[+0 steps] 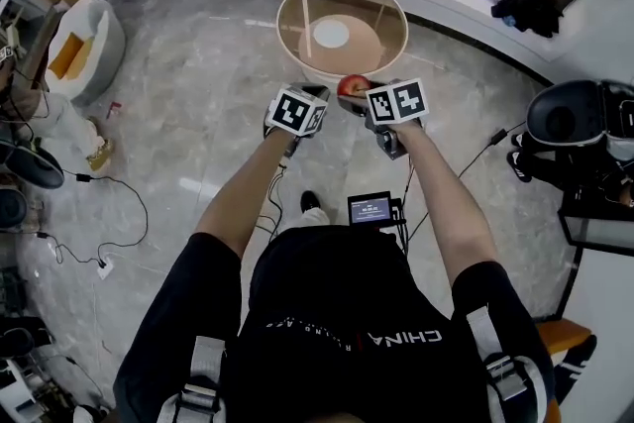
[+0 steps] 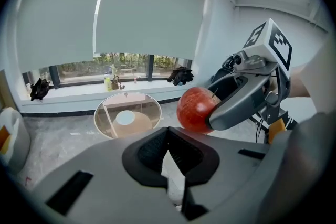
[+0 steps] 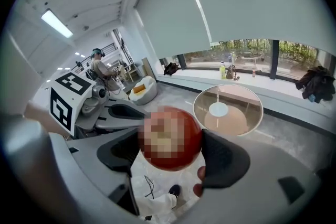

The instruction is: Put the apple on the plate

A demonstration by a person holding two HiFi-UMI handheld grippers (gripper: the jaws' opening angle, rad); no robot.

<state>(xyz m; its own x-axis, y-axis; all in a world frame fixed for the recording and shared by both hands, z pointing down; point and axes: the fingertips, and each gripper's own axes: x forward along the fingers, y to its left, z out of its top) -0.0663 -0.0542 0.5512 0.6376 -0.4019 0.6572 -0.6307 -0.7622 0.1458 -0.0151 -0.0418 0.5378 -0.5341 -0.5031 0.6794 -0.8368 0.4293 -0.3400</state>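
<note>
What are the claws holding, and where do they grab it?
The right claw holds the red apple, one jaw pressed on each side. The left claw holds nothing.

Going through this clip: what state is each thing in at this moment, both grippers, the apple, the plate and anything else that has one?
apple: gripped in the air, not yet on the plate.
right gripper: jaws closed on the apple.
left gripper: jaws together, nothing between them.
plate: empty, lying on the round glass table.
window blind: drawn down most of the way.
</note>
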